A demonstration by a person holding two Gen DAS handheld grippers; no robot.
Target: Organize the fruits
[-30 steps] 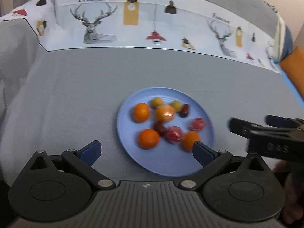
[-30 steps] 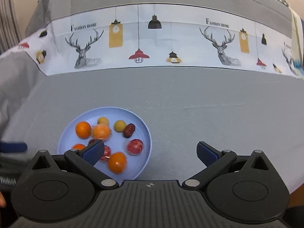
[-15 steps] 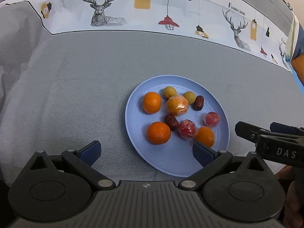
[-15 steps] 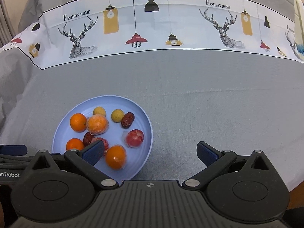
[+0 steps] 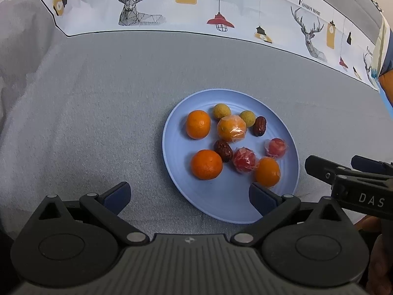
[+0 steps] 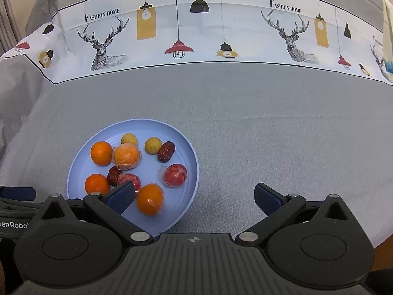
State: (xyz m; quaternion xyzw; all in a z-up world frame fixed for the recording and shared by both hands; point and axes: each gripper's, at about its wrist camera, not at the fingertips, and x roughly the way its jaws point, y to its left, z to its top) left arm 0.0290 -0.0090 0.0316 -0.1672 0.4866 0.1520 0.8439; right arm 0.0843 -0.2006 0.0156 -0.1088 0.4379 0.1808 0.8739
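Grey cloth covers the counter [image 6: 270, 127], its far edge trimmed with a white band of deer and lamps [image 6: 196, 24]. Nine small fruits lie together on a blue plate [image 5: 221, 206] set toward the counter's near edge: two bare oranges, two wrapped ones, two wrapped red fruits, two yellow ones and two dark dates. Left tongs [image 5: 189, 196] hover spread wide and empty, their right pad over the plate's near rim. Right tongs [image 6: 194, 198] are equally wide and empty, just right of the plate. Fruits gathered on one plate would fit a finished gathering or a sorting to come. Any pick would likely go best coming straight down on a fruit with clear sides, since wrapped ones may slip and neighbours touch. Open cloth lies broad to the far, left and right edges; the near edge is tight.
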